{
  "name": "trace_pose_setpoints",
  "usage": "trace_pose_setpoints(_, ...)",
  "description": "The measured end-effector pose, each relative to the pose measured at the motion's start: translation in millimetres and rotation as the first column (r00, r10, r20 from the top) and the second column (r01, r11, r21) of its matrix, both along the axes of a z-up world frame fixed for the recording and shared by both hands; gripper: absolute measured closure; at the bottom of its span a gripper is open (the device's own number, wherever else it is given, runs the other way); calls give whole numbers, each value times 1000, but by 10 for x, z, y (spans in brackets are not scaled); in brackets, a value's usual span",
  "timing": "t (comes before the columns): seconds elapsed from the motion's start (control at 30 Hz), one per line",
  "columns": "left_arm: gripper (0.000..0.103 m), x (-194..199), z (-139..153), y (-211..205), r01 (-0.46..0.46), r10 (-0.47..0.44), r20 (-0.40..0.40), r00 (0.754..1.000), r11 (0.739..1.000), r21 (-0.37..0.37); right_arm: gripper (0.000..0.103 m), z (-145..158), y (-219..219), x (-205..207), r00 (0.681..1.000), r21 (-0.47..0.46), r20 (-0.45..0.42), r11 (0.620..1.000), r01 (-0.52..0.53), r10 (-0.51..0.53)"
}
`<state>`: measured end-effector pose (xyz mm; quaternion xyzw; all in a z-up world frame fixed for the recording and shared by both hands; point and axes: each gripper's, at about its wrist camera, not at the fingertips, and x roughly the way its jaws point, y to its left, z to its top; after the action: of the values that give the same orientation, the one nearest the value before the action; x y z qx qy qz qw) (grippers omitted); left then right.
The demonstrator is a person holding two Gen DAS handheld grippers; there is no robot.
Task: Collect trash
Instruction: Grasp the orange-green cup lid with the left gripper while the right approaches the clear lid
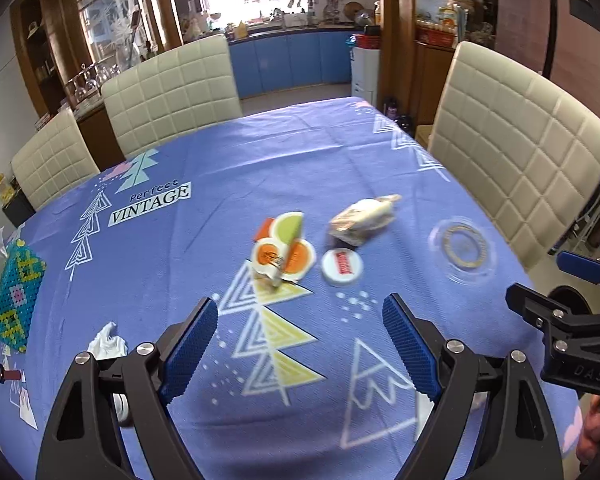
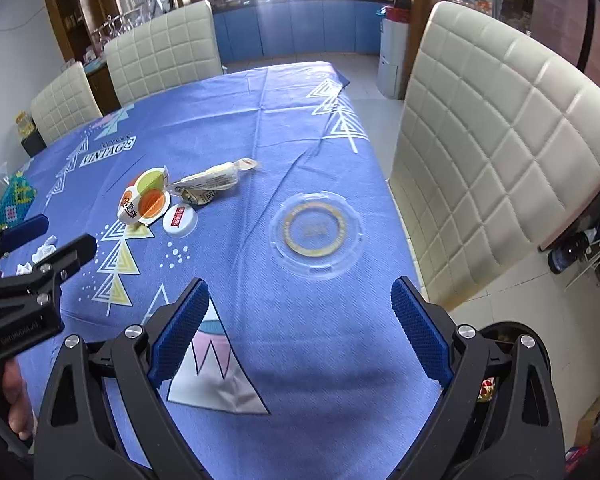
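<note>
On the blue tablecloth (image 1: 204, 184) lie several bits of trash. An orange, green and white foil cup lid (image 1: 282, 252) (image 2: 146, 198) sits mid-table. A white bottle cap with a red label (image 1: 342, 267) (image 2: 180, 220) lies just right of it. Behind the cap rests a crumpled clear wrapper (image 1: 364, 218) (image 2: 210, 182). A clear round plastic lid with a gold ring (image 1: 462, 246) (image 2: 315, 232) lies further right. Crumpled white tissue (image 1: 108, 342) (image 2: 44, 250) sits at the left. My left gripper (image 1: 300, 348) is open above the cloth, short of the foil lid. My right gripper (image 2: 300, 336) is open too, holding nothing.
Cream quilted chairs (image 1: 172, 88) (image 2: 496, 152) stand around the table. A beaded teal mat (image 1: 14, 292) lies at the left edge. A dark bin (image 2: 508, 356) stands on the floor by the table's right side. Blue kitchen cabinets (image 1: 292, 60) are behind.
</note>
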<state>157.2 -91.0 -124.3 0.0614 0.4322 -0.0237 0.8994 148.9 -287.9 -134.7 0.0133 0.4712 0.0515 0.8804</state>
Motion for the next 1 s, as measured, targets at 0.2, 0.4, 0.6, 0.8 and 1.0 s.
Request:
trace_pose_setpoints(0.2, 21, 399, -227, 126, -18, 18, -30, 999, 1000, 0, 6, -179, 99, 390, 999, -58, -43, 998, -8, 5)
trace_pose_setpoints(0.4, 21, 724, -498, 222, -36, 37, -55, 998, 999, 15, 4, -418, 13, 726, 994, -58, -100, 998, 26, -32)
trace_pose_setpoints(0.6, 21, 940, -692, 320, -44, 43, -86, 995, 999, -18, 4, -600, 87, 909, 992, -49, -129, 999, 12, -18)
trace_pose_setpoints(0.8, 22, 1037, -798, 286, -29, 27, -95, 995, 999, -23, 4, -688, 236, 970, 992, -102, -125, 994, -30, 17)
trace_pose_setpoints(1.0, 59, 1038, -793, 267, -16, 14, -100, 995, 1000, -26, 11, -719, 270, 941, 993, -131, -115, 991, -42, 27)
